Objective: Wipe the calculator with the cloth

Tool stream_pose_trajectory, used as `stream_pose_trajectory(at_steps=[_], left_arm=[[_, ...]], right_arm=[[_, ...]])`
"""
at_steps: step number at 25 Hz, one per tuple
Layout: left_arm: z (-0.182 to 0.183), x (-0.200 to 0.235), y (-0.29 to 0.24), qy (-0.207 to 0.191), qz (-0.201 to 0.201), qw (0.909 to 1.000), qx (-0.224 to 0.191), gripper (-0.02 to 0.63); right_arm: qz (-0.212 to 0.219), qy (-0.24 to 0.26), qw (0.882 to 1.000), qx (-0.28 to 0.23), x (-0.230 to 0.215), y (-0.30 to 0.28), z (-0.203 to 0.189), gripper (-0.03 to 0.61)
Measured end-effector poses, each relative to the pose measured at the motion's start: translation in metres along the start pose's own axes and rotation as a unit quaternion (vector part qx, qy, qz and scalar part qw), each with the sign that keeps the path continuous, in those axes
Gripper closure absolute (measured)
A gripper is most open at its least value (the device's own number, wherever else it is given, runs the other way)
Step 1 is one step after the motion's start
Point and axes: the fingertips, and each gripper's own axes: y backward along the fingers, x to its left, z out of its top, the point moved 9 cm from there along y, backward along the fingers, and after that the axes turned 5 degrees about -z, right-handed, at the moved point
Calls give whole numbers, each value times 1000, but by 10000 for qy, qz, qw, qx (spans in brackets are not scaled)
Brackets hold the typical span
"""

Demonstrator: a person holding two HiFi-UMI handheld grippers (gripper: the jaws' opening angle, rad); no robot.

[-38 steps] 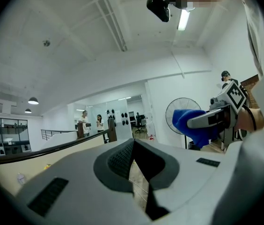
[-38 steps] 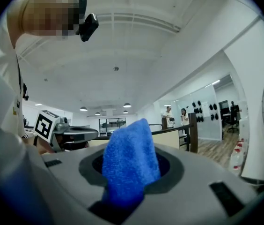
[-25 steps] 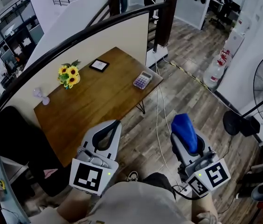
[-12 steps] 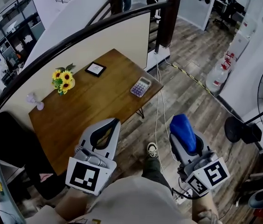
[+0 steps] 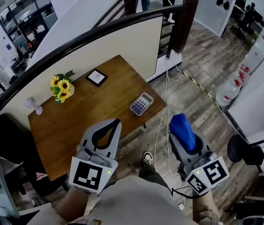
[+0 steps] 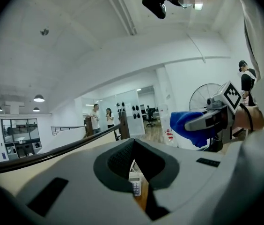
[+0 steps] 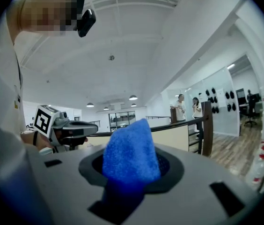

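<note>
While between right jaws, fuzzy cloth (image 7: 129, 153)

Wooden table (image 5: 90, 108), sunflowers (image 5: 61, 88), picture frame (image 5: 97, 77), plank floor (image 5: 202, 74)

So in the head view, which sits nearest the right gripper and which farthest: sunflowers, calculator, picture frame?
From the right gripper:
1. the calculator, at the table's right end.
2. the picture frame, at its back edge.
3. the sunflowers, farther left along that edge.
</note>
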Motion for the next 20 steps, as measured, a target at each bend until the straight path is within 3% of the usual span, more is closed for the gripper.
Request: stream_pose_trajectory(at_steps=[3,11,20], left_arm=[[1,10,-38,262,133,9995,95,611],[-4,32,-117,339,665,9966,361,611],[-15,53,-154,418,1263,9898,506,611]], right_arm=[[157,-53,9999,34,-37,-28,7,426],[665,-5,9976,195,-118,-103,11,426],[1103,66,9934,303,-163,-161,11,426]])
